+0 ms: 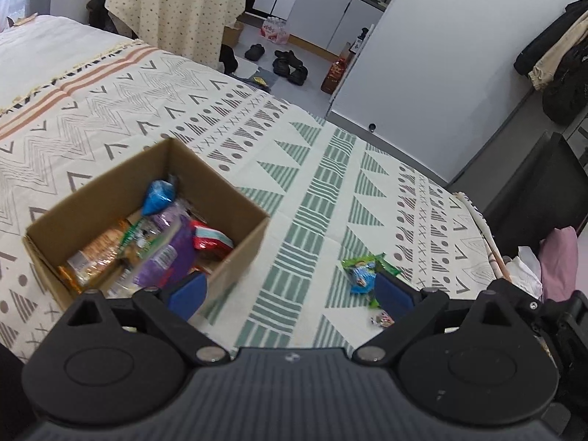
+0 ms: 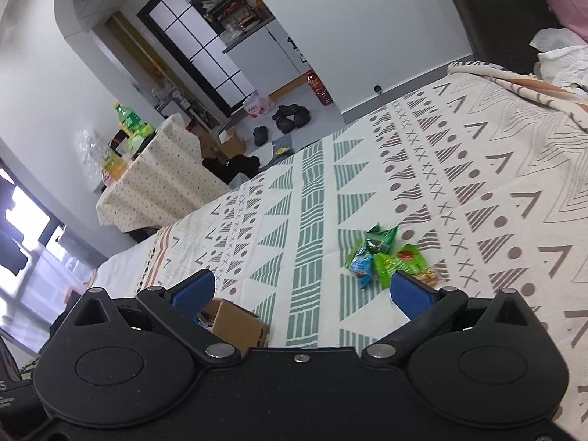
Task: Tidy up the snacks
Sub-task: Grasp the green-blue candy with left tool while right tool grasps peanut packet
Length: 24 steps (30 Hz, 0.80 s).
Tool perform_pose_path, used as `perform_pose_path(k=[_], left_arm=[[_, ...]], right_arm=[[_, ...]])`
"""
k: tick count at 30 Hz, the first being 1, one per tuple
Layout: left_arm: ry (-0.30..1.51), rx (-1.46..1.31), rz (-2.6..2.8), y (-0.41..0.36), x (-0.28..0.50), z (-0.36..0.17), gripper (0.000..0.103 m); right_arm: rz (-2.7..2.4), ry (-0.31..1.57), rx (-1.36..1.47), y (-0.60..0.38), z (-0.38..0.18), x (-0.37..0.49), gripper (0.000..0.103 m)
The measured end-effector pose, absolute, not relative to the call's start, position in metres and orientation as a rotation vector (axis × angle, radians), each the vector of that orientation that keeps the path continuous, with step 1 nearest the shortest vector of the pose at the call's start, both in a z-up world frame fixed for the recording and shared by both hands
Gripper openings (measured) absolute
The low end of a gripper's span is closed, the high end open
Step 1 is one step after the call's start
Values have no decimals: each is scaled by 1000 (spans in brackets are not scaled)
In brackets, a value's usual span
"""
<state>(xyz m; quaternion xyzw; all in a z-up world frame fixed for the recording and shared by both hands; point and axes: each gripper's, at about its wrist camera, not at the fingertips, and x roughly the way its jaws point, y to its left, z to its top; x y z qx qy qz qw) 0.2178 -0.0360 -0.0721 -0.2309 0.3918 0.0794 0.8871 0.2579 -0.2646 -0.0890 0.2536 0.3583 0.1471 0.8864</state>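
Just beyond the empty, wide-spread right tool (image 2: pixel 301 292), loose snack packets (image 2: pixel 386 257) beside its right fingertip (image 2: pixel 413 296).

Both wrist views slant down, sharing bedspread (image 1: pixel 330 183), snacks (image 2: pixel 382 257).

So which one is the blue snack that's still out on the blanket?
Look at the patterned blanket on the bed and follow its green striped band toward the grippers. A small heap of snack packets lies there, apart from the cardboard box. The blue packet is at the heap's near left edge, the only blue one among green wrappers.
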Motion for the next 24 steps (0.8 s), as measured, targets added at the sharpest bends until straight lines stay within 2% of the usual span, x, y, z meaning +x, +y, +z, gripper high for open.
perform_pose_path(k=[15, 24], left_arm=[[828, -494, 98, -76, 254, -99, 97], [856, -548, 70, -84, 288, -132, 91]], right_arm=[[234, 768, 588, -307, -115, 269, 102], [192, 842, 605, -313, -146, 288, 83]])
